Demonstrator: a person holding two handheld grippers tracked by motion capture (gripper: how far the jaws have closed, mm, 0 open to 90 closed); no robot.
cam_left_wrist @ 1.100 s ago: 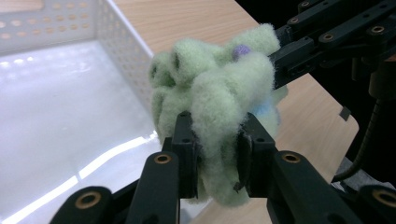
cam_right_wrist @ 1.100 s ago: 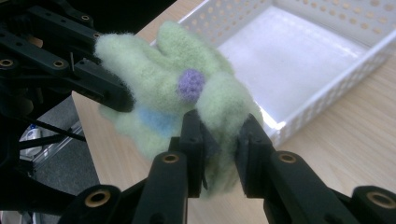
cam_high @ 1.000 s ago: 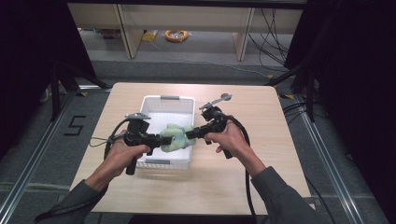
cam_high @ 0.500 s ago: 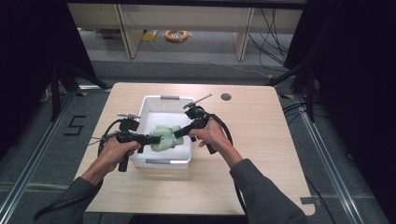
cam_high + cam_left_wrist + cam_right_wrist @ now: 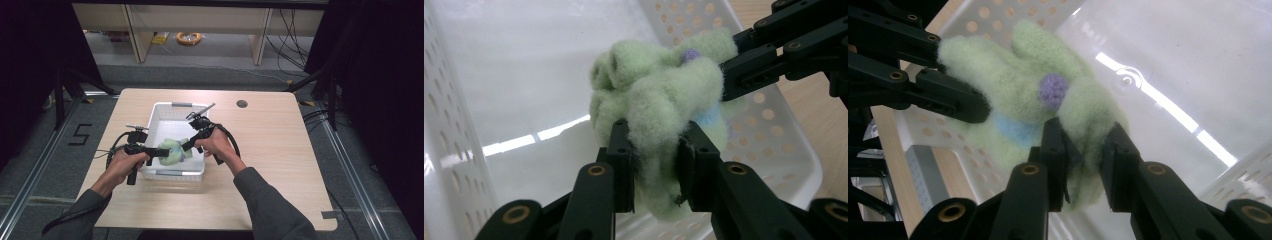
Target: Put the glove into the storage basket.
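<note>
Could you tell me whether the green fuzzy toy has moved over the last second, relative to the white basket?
Yes. The green fuzzy toy, held by both grippers, has shifted toward the person's left and nearer the front wall of the white basket, which sits on the table.

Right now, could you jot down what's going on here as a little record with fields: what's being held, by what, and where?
Held item: fluffy green glove, with a purple dot and a blue patch
Left tongs: shut on the glove's fabric
Right tongs: shut on the glove's other side
Place: over the white basket, whose walls are perforated
Basket contents: nothing else visible
Support: wooden table
Operator: a person, one tool in each hand
</note>
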